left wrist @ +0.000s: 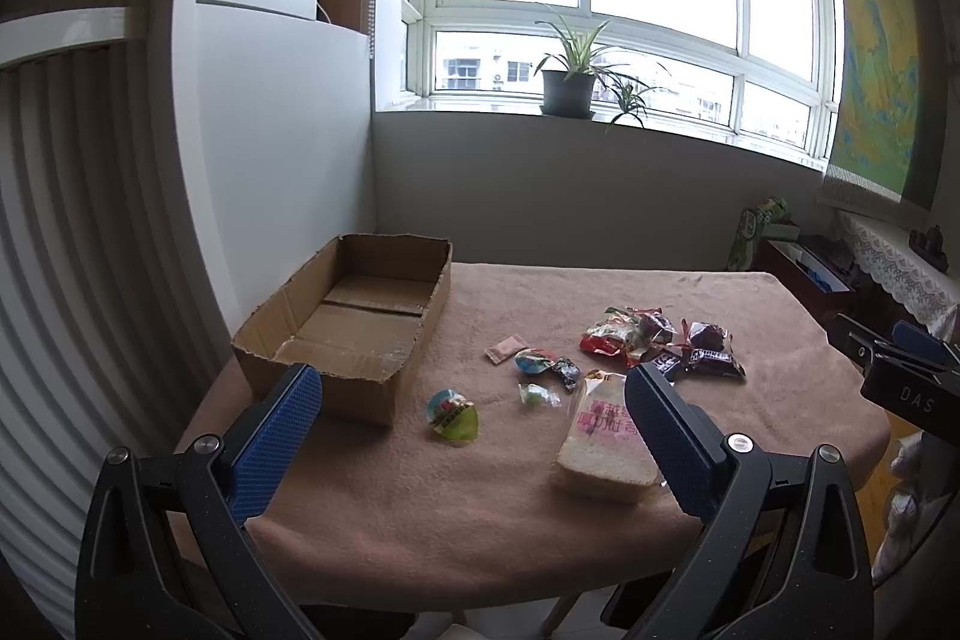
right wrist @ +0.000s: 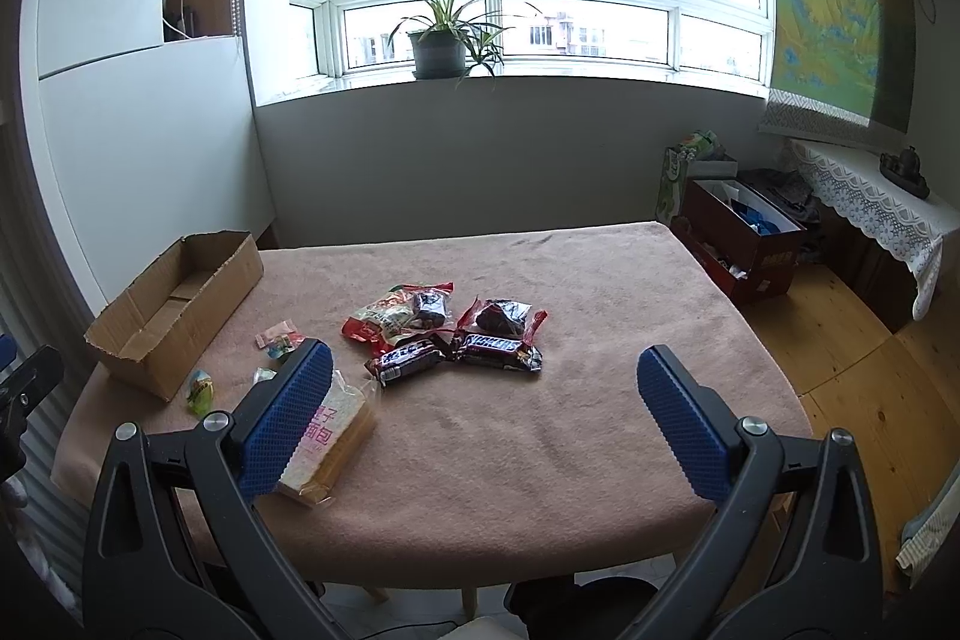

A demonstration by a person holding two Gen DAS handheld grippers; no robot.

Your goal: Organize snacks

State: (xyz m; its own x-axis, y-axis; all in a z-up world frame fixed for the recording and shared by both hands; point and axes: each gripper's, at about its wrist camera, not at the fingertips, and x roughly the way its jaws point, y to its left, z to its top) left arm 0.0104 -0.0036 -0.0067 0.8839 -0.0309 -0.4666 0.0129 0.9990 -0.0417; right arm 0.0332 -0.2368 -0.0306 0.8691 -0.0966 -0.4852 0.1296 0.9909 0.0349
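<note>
An empty open cardboard box point(left wrist: 354, 322) point(right wrist: 174, 307) sits at the table's left. A bagged bread loaf point(left wrist: 606, 442) point(right wrist: 330, 436) lies near the front edge. A green jelly cup point(left wrist: 453, 415) point(right wrist: 201, 391), small candies point(left wrist: 543, 370) and a pink sachet point(left wrist: 505, 347) lie between them. A pile of red packets and Snickers bars point(left wrist: 660, 340) point(right wrist: 456, 334) lies mid-table. My left gripper point(left wrist: 474, 403) is open above the front edge, empty. My right gripper point(right wrist: 486, 382) is open, empty, to the right of the loaf.
The table has a pink-brown cloth point(right wrist: 540, 430). A white wall stands behind the box. A potted plant point(right wrist: 441, 34) sits on the windowsill. A dark red box point(right wrist: 744, 244) and a lace-covered cabinet point(right wrist: 870, 202) stand on the floor at the right.
</note>
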